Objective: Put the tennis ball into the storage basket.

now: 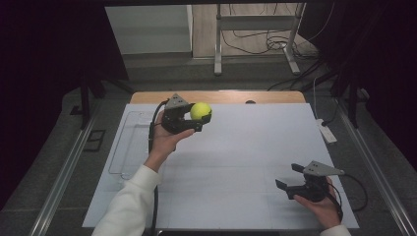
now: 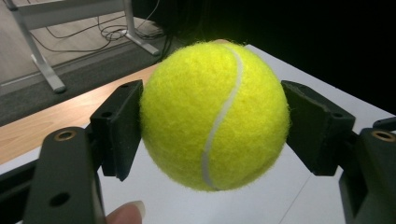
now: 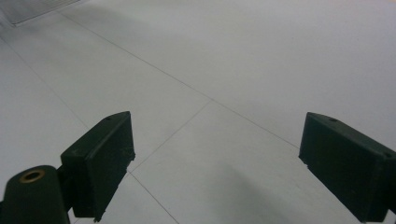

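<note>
Holding one tennis ball [image 1: 200, 110], the left gripper [image 1: 193, 119] has its jaws clamped on it: in the left gripper view the ball [image 2: 215, 114] sits squarely between the two black pads, one pressing each side, white seam facing the camera. Ball is off the counter [image 1: 236, 162], raised above its far left part, near the back edge of the white sheet. A fingertip [image 2: 125, 213] shows at the bottom of that view.

Right gripper [image 1: 291, 178] sits at the near right of the counter, well apart from the ball, jaws apart with nothing between them; right gripper view confirms bare white surface between the pads.

One clear tray [image 1: 129, 142] lies at the counter's left edge, beside the left forearm.

Count: one ball, one tray, two grippers.
</note>
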Available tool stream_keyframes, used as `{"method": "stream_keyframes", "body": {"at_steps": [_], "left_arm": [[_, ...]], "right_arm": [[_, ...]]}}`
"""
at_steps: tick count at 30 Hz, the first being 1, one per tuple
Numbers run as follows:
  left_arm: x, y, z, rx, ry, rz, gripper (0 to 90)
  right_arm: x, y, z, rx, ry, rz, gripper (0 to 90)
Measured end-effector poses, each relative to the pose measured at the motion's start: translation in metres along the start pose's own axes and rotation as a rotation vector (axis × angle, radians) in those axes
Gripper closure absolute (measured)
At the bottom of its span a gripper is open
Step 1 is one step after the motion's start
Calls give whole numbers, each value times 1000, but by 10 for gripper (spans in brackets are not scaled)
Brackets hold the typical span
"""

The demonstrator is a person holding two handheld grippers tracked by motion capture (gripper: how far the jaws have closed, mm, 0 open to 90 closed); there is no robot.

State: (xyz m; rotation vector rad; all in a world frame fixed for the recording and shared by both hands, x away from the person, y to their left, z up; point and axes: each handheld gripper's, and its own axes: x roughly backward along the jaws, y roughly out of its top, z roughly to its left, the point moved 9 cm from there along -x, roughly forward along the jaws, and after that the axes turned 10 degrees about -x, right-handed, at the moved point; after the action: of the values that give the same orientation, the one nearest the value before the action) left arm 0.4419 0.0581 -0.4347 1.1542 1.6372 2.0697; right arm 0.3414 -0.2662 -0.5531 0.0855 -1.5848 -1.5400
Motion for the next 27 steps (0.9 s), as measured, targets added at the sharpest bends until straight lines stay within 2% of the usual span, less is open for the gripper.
{"method": "stream_keyframes", "body": {"at_steps": [10, 27], "left_arm": [[5, -5, 16, 22, 41, 4, 273], [16, -8, 34, 42, 92, 4, 273]], "right_arm": [[0, 0, 0, -2, 4, 0, 104], [0, 0, 0, -4, 4, -3, 104]]}}
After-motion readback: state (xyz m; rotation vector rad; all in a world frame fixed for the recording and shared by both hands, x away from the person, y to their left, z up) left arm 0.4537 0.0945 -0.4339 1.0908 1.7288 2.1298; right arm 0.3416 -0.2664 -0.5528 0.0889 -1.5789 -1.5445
